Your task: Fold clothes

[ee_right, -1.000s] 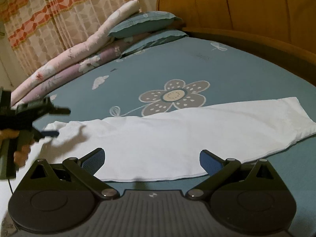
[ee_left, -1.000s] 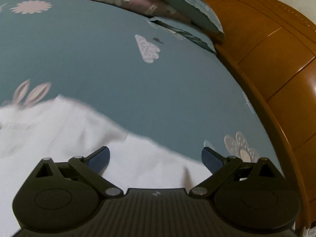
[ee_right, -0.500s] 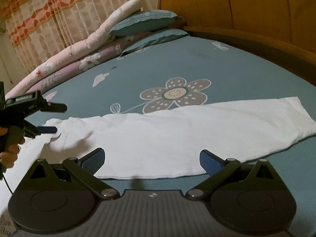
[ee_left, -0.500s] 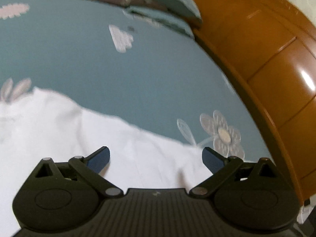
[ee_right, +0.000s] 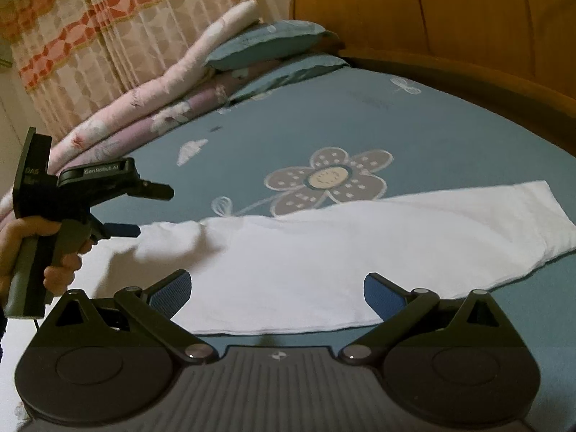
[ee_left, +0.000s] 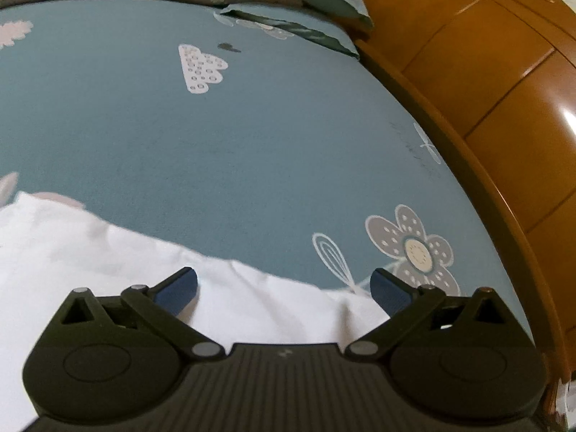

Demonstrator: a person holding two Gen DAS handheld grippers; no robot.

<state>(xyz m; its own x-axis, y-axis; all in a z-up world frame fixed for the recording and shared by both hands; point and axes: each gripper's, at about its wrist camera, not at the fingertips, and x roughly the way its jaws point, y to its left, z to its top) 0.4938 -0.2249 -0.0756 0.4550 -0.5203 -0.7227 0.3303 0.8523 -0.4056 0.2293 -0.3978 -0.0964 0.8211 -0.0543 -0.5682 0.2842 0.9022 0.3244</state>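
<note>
A white garment (ee_right: 324, 252) lies flat on the teal bed sheet (ee_right: 432, 129), its long sleeve reaching out to the right. My right gripper (ee_right: 277, 293) is open, hovering over the garment's near edge with nothing between its fingers. In the right wrist view a hand holds my left gripper (ee_right: 147, 212) at the left, open above the garment's shoulder area. The left wrist view shows the same white garment (ee_left: 108, 270) below my open left gripper (ee_left: 284, 289), whose blue pads (ee_left: 178, 289) hold nothing.
Folded quilts (ee_right: 144, 108) and teal pillows (ee_right: 266, 45) are stacked at the far end of the bed. A wooden headboard (ee_right: 450, 18) curves along the right side. Patterned curtains (ee_right: 108, 18) hang behind. The sheet carries a grey flower print (ee_right: 327, 180).
My left gripper has swung right along the garment's upper edge, bringing the flower print into view beside its right finger. The right gripper has barely moved. Both stayed open.
</note>
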